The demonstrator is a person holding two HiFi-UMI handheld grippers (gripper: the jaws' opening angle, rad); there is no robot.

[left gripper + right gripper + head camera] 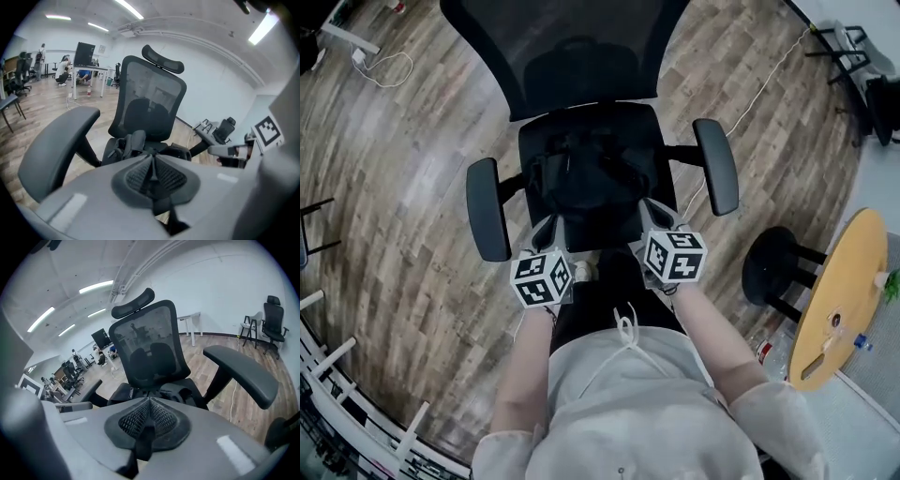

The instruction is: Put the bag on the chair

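A black bag [581,173] lies on the seat of a black mesh-backed office chair [581,56]. The left gripper view shows the bag [133,145] just past the pads, and the right gripper view shows the bag [164,392] on the seat too. My left gripper [546,227] hovers at the seat's front left corner. My right gripper [654,216] hovers at the front right corner. Both are shut, their ribbed pads [152,176] [149,420] pressed together, and I see nothing of the bag between them. Neither gripper touches the bag.
The chair's armrests [486,208] [717,164] stand on either side of the grippers. A black stool [773,267] and a round wooden table [839,300] are to the right. A cable [759,89] runs over the wooden floor. Desks, chairs and people are far off [70,70].
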